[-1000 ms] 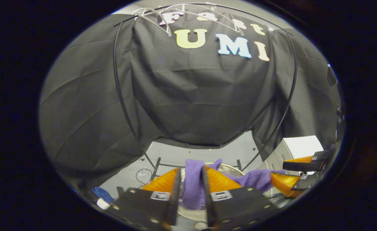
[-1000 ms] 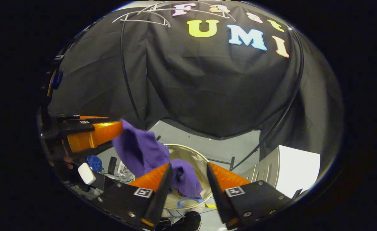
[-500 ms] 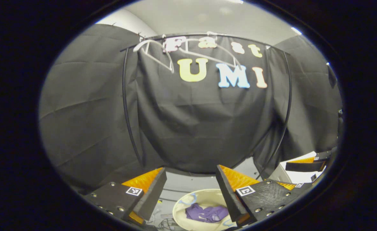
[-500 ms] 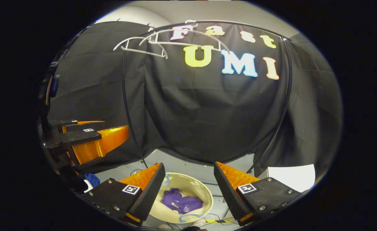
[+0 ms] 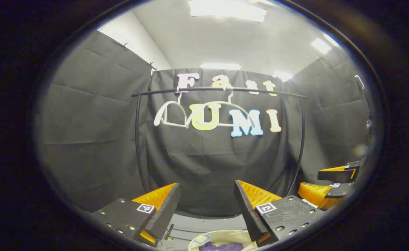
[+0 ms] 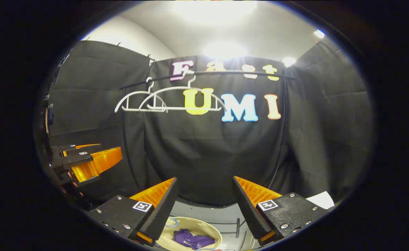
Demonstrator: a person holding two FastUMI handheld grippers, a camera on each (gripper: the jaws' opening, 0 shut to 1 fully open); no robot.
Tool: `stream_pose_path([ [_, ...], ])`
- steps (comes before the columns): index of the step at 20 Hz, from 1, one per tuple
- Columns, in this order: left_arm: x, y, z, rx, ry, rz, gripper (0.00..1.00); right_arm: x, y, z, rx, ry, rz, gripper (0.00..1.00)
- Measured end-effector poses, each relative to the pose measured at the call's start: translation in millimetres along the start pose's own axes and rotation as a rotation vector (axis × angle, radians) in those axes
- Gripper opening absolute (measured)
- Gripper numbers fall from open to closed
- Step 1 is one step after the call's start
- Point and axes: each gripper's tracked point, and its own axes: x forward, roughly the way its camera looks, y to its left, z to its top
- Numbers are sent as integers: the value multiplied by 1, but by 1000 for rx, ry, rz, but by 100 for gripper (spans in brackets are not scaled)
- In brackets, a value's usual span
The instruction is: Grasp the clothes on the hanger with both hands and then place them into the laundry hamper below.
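The left gripper (image 5: 207, 209), with orange ridged fingers on black mounts, has its jaws spread wide with nothing between them. The right gripper (image 6: 204, 205), built the same, is likewise wide apart and holds nothing. Below them, the crumpled purple garment (image 6: 192, 240) lies inside the round cream laundry hamper (image 6: 216, 234) on the floor. Two bare white plastic hangers (image 6: 162, 101) hang from the black curved metal rail (image 5: 218, 90) in front of the black cloth wall.
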Motion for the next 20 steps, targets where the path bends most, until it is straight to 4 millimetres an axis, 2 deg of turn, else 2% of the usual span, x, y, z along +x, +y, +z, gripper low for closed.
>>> stream_pose_path([
  [3, -8, 10, 43, -4, -65, 4, 91, -15, -9, 36, 15, -81, -32, 93],
  [6, -20, 20, 71, 8, -118, 13, 91, -30, -12, 64, 30, -141, -39, 93],
  [8, -30, 28, 83, 20, -146, 23, 91, -39, -24, 73, 10, -175, -70, 94],
  [10, -40, 37, 88, 28, -164, 36, 91, -46, -35, 76, -4, -189, -106, 93],
  [15, -50, 51, 77, 33, -161, 56, 89, -69, -60, 77, 41, -231, -204, 94],
  [19, -50, 49, 72, 27, -153, 58, 92, -71, -59, 73, -1, -243, -214, 94],
  [20, -49, 50, 73, 35, -155, 63, 89, -69, -57, 71, 3, -237, -207, 94],
])
